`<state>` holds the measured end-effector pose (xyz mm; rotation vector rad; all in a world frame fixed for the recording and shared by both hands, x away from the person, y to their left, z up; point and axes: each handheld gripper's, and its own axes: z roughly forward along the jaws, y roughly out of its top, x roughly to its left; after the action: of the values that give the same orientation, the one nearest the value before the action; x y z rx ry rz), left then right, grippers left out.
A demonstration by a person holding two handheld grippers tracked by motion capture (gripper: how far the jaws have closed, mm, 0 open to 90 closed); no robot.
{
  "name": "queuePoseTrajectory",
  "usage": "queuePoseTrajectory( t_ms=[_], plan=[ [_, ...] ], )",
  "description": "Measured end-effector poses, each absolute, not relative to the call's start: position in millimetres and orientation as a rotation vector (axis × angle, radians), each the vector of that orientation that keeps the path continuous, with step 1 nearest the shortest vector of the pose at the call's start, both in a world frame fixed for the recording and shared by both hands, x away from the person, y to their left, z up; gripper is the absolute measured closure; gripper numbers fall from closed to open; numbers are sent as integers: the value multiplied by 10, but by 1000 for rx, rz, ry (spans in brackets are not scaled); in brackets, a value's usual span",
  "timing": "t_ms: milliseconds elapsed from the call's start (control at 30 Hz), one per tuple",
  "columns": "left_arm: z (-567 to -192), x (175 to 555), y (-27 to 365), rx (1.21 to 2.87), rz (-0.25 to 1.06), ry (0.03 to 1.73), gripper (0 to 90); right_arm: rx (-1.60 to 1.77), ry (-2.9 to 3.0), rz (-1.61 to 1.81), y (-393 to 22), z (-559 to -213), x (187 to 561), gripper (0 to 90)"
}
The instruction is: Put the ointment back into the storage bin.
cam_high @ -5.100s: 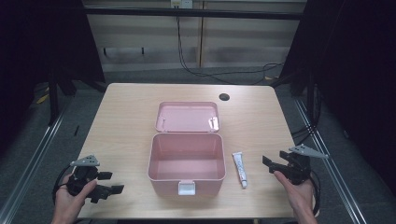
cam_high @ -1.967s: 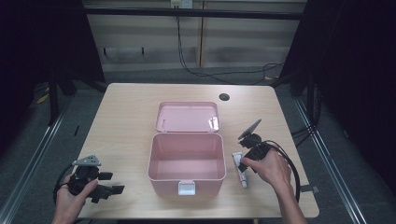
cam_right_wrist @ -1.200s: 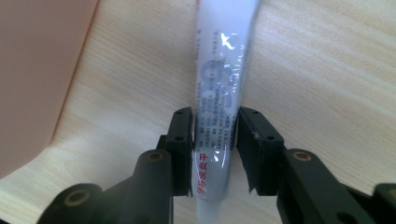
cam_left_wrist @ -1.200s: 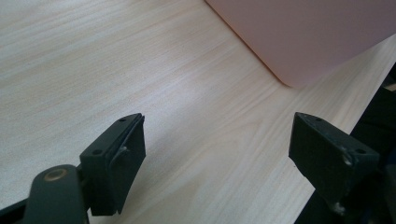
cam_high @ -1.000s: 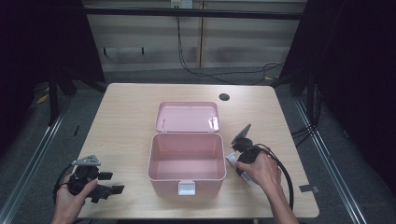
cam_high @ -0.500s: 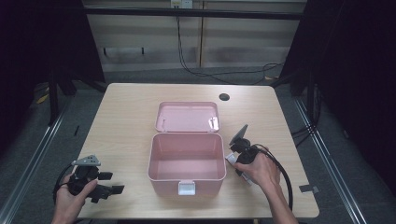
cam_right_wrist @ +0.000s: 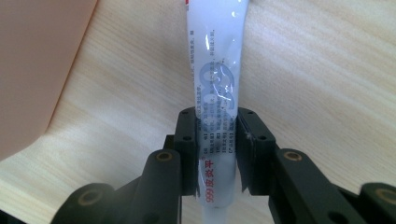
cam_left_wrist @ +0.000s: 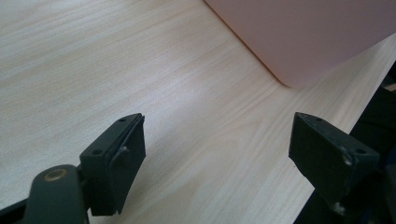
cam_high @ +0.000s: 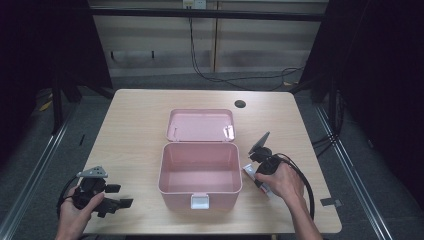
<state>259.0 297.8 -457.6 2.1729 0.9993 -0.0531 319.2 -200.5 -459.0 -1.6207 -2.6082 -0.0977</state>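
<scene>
A pink box [cam_high: 200, 170] stands open in the middle of the table, its lid [cam_high: 201, 125] laid back behind it. Right of the box, a white tube [cam_right_wrist: 215, 79] with blue and red print lies on the wood. My right gripper [cam_right_wrist: 217, 149] is shut on the tube, its jaws pressing both sides near one end. From above, that gripper [cam_high: 261, 167] sits just right of the box with a hand on it, and the tube [cam_high: 248, 171] peeks out beside it. My left gripper [cam_left_wrist: 219, 158] is open over bare wood near the front left corner, holding nothing.
A dark round hole [cam_high: 240, 104] marks the table's far right. The table's front edge runs close under the left gripper [cam_high: 102, 197]. A corner of the pink box [cam_left_wrist: 303, 37] lies ahead of it. Cables trail from both grippers.
The right gripper moved from the table's right edge to the tube beside the box and shut on it. The left gripper stayed in place, open.
</scene>
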Motion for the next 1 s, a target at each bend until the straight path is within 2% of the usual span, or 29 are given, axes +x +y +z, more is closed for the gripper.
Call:
queuePoseTrajectory(
  t_ms=[1000],
  plan=[
    [-4575, 2588, 2977, 2170, -53, 1002, 186, -1468, -2668, -144, -2137, -4344, 3116, 716]
  ],
)
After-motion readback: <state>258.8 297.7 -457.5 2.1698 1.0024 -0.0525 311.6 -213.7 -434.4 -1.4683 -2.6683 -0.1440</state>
